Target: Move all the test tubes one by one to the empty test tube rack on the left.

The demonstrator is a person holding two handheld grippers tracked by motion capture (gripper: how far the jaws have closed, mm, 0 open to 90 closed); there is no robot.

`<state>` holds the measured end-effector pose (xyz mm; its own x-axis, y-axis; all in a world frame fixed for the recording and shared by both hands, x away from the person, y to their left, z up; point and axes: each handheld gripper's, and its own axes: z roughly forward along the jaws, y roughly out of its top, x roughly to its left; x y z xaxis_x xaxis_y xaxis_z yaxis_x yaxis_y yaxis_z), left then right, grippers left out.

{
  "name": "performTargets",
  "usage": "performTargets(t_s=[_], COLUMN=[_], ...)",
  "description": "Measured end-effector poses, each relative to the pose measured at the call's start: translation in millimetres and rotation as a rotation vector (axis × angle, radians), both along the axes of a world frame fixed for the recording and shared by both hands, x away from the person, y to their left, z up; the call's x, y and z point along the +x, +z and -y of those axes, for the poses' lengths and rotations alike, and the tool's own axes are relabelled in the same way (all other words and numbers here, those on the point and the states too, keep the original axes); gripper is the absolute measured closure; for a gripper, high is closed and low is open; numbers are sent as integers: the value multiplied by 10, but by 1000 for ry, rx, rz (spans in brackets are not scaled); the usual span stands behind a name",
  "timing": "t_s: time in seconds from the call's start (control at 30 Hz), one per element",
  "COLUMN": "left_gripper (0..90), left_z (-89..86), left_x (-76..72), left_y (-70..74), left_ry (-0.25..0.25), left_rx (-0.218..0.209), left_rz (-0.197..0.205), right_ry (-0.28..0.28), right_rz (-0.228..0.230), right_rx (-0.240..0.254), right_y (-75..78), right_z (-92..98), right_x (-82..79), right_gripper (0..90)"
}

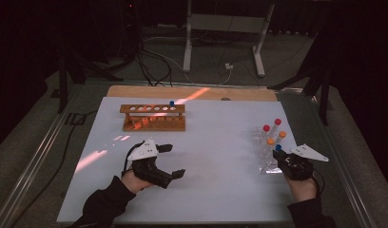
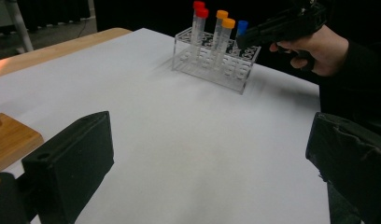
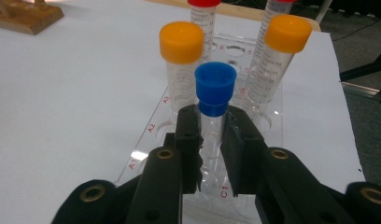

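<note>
Right gripper (image 3: 211,140) pinched blue-capped tube (image 3: 215,100) just under cap, guessing so it lifts straight from clear rack (image 3: 146,140); left gripper (image 1: 169,162) sat spread, idle

**Blue-capped tube clamped in clear rack**

Blue-capped tube (image 3: 215,100): clear plastic body, blue stopper-like cap, standing upright in the front row of the clear rack (image 3: 146,140), at the right side of the white table. Pinched just below the cap between two black jaws, beside two orange-capped tubes.

Tongs (image 3: 212,140) hide the blue-capped tube's (image 3: 215,91) lower part — bottom unseen.
</note>
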<state>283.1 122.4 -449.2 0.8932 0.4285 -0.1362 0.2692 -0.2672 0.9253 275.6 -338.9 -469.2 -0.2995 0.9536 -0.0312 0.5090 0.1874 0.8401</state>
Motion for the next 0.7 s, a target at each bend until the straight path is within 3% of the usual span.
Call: performTargets(t_s=[0.23,0.33,0.47,0.7], left_gripper=[19,19,19,19], left_z=[-9,-14,-22,1], left_x=[11,19,16,11], left_y=[6,11,28,75], left_ry=[0,-2,-6,-15], left_rx=[-5,-9,-13,-21], left_rz=[-5,-9,-9,-6], right_ry=[9,15,29,122], right_rz=[63,108,151,200], right_rx=[-24,-73,-102,-44], right_y=[200,310,435,658], right_z=[-19,-67,-129,-287], right_x=[-83,-147,-228,-356], right_gripper=[770,770,770,770])
